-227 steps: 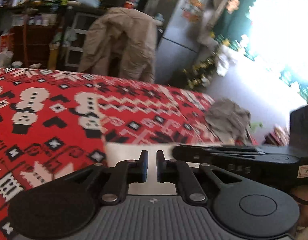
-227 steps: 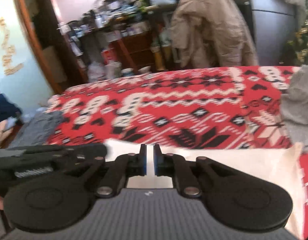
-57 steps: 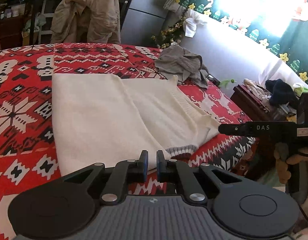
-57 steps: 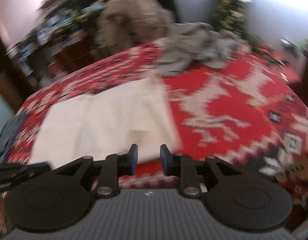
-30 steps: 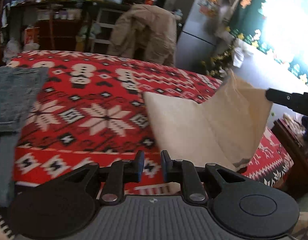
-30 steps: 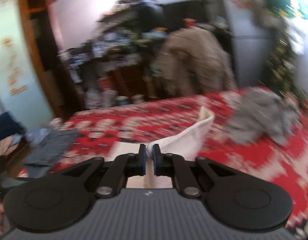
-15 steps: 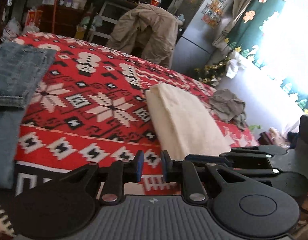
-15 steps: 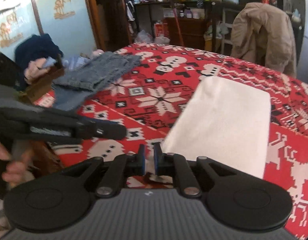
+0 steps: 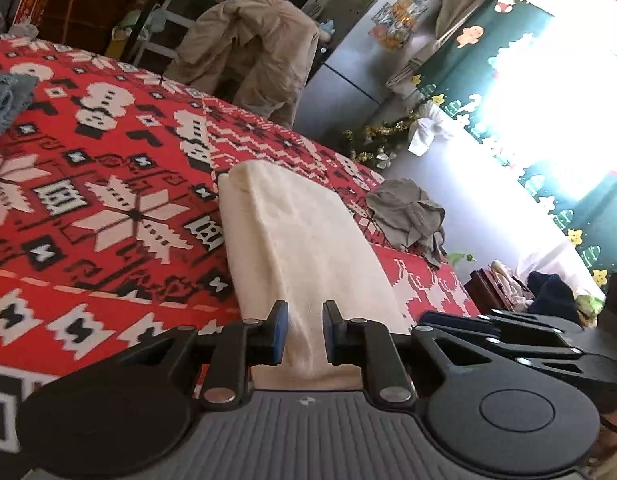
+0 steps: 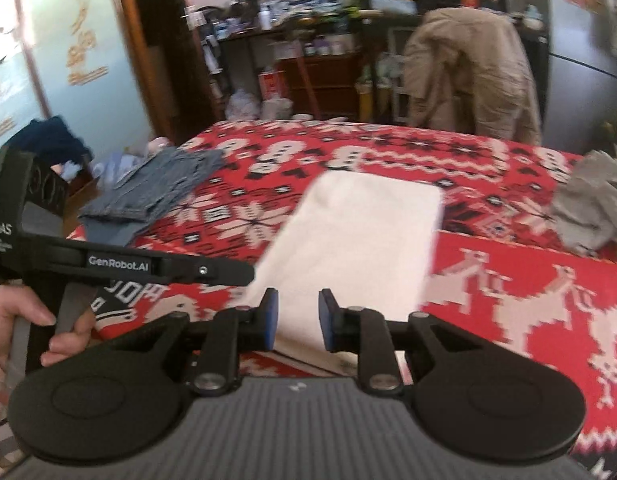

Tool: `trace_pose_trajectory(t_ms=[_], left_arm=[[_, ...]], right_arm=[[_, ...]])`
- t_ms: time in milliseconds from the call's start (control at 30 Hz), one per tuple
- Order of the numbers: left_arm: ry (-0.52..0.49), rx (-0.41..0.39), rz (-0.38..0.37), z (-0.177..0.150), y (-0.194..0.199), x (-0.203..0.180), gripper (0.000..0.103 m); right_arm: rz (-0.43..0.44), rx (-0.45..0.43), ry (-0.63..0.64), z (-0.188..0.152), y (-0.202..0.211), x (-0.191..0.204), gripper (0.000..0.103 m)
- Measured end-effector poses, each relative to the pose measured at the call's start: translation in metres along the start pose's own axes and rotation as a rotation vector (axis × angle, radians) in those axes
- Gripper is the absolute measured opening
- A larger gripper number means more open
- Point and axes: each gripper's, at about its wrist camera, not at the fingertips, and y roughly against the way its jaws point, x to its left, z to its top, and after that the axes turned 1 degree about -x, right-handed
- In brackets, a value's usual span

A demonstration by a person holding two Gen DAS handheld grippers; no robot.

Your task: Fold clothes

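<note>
A cream sweater [image 9: 300, 236] lies folded into a long flat strip on the red patterned blanket [image 9: 108, 184]; it also shows in the right wrist view [image 10: 360, 232]. My left gripper [image 9: 304, 332] hovers over the strip's near end, its jaws a little apart, with cloth showing in the gap but not pinched. My right gripper [image 10: 295, 320] is beside it at the same end, its jaws opening, the cloth lying loose between them. A hand [image 10: 28, 320] holds the left gripper's handle.
A crumpled grey garment [image 9: 408, 216] lies right of the sweater. Folded jeans [image 10: 160, 188] lie at the blanket's far left. A beige jacket [image 9: 252, 52] hangs on a chair behind the bed, beside a fridge [image 9: 360, 60]. The bed's near edge is under both grippers.
The sweater half held up by the right gripper a second ago has been laid over into a flat strip. The right jaws have parted from it. Both grippers have come down to the near end.
</note>
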Motion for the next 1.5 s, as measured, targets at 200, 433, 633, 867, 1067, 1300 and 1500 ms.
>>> trace_pose_trajectory(t_ms=[200, 433, 633, 867, 1067, 1300, 1500], left_arm=[[0.008, -0.028, 0.017, 0.002, 0.005, 0.002, 0.002], [0.114, -0.068, -0.001, 0.004, 0.027, 0.016, 0.001], [0.126, -0.051, -0.047, 0.011, 0.006, 0.012, 0.04], [0.194, -0.008, -0.16, 0.01, -0.01, 0.018, 0.02], [0.213, 0.023, -0.191, 0.001, 0.0, 0.022, 0.015], [0.164, 0.037, -0.122, 0.005, -0.009, 0.014, 0.013], [0.189, -0.003, -0.132, 0.009, 0.006, 0.009, 0.004]], right_arm=[[-0.042, 0.0, -0.047, -0.007, 0.014, -0.024, 0.024], [-0.049, 0.0, -0.082, -0.012, 0.013, -0.032, 0.025], [-0.048, 0.01, -0.091, -0.017, 0.013, -0.031, 0.025], [-0.057, 0.009, -0.1, -0.017, 0.015, -0.032, 0.027], [-0.053, 0.015, -0.106, -0.018, 0.012, -0.032, 0.029], [-0.048, 0.019, -0.11, -0.02, 0.01, -0.031, 0.03], [-0.056, 0.038, -0.071, -0.023, 0.012, -0.029, 0.035]])
